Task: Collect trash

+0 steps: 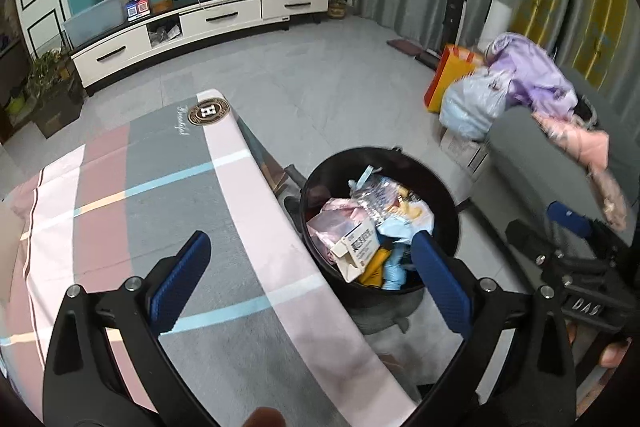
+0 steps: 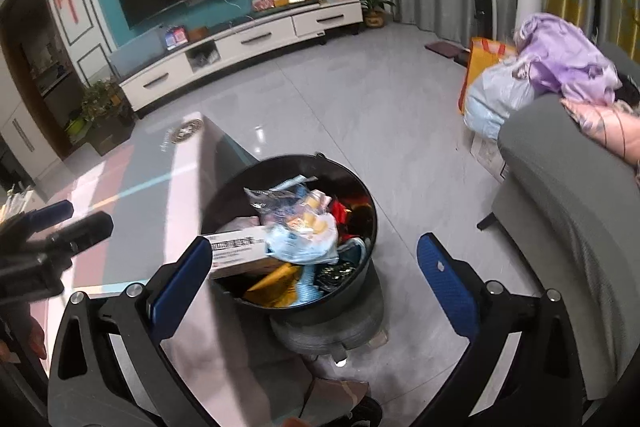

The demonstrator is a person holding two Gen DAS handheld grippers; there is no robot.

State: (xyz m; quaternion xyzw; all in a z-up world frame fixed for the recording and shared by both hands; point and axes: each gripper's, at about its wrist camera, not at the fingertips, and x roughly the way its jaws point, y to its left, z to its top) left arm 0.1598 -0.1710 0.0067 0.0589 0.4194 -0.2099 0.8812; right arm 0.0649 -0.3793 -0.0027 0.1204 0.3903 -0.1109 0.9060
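A round black trash bin (image 1: 440, 195) stands on the floor beside the table. It holds trash: a white carton (image 1: 356, 251), clear plastic wrap, pale blue and yellow wrappers. My left gripper (image 1: 312, 283) is open and empty, spanning the table edge and the bin's near rim. In the right wrist view the bin (image 2: 368, 227) sits between and just beyond my right gripper (image 2: 316, 275), which is open and empty above it. The carton (image 2: 240, 251) and a pale blue wrapper (image 2: 304, 243) lie on top.
The table (image 1: 160, 195) has a pink, grey and white checked cloth. A grey sofa (image 2: 560, 211) with purple clothes (image 2: 560, 63) is on the right. A blue plastic bag (image 1: 472, 103) and orange bag (image 1: 452, 67) sit on the floor. A TV cabinet (image 1: 200, 27) lines the far wall.
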